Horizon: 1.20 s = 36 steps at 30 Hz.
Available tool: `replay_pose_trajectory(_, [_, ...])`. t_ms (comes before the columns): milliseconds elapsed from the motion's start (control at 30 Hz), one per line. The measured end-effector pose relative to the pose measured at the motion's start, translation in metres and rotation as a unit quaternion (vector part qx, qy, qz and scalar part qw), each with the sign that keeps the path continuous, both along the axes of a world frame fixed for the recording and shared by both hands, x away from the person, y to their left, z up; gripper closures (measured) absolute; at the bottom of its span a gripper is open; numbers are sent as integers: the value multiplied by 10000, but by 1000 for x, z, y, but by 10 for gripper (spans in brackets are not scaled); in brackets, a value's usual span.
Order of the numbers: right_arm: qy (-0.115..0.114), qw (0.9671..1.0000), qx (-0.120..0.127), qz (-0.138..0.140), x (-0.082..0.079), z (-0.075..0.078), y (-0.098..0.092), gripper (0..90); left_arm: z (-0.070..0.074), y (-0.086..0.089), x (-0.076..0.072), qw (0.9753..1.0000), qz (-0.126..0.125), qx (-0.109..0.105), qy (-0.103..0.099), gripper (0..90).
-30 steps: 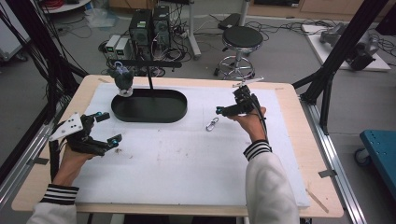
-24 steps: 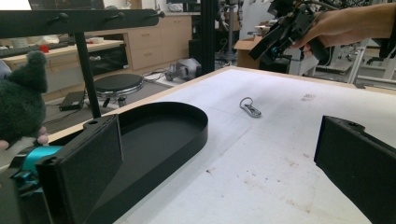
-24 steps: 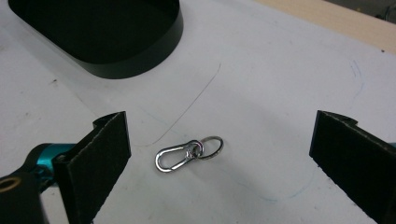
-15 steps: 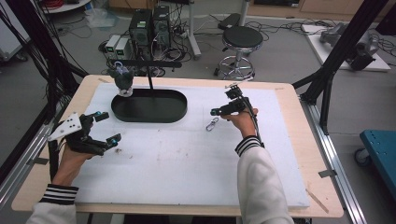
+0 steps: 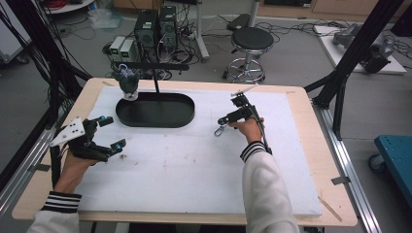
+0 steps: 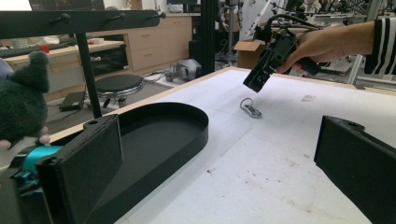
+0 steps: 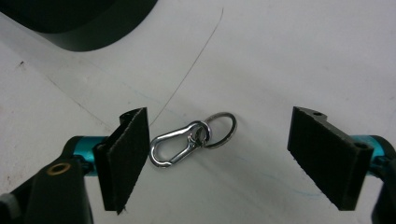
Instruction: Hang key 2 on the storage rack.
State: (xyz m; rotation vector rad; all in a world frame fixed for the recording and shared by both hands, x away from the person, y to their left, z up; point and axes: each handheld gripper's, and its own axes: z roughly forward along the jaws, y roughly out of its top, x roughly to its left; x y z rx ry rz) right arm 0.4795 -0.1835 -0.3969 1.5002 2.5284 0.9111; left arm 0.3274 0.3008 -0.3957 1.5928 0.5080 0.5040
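Right gripper view: my jaws stand wide apart over a silver carabiner clip [image 7: 175,143] with a key ring [image 7: 220,129] hooked to it.

High view puts my right gripper [image 5: 224,122] right of centre, tilted down at the clip [image 5: 219,130], which lies flat on the white mat [image 5: 194,170]; nothing is between the jaws, and the clip's left end sits just beside my left-hand pad. My left gripper [image 5: 110,133] rests at the left edge of the frame, jaws also spread open and holding nothing. Toward the upper left of the frame an oval black tray [image 5: 155,109] sits on the mat, with a dark plush toy [image 5: 128,81] hanging from a black stand [image 5: 154,68] at the tray's far left end. Left gripper view shows the tray [image 6: 154,135] at centre left, the clip [image 6: 251,109] beyond it, and my right gripper [image 6: 259,80] hovering just above the clip in the upper right.
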Motion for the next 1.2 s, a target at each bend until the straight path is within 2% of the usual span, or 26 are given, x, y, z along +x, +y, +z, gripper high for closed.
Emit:
replay_pose_trajectory(367, [366,9992,34,-130,1,-5,0,295,0,0,0,10000,-19,14,2,17])
replay_pose_trajectory(633, [633,9975,158,-284,3,-10,-1,400,0,0,0,10000,-38,20,11,17])
replay_pose_trajectory(733, [649,9971,214,-330,4,-13,-2,426,0,0,0,10000,-41,15,6,17])
replay_pose_trajectory(767, [735,9962,254,-394,4,-12,-2,457,0,0,0,10000,-40,17,7,17])
replay_pose_trajectory(967, [858,9948,360,-407,5,-14,-3,563,0,0,0,10000,-43,17,23,17])
replay_pose_trajectory(1033, [832,9949,391,-403,6,-16,-3,572,0,0,0,10000,-37,21,9,17])
replay_pose_trajectory(1200, [949,9931,460,-505,8,-18,-3,628,0,0,-1,10000,-25,-2,-12,17])
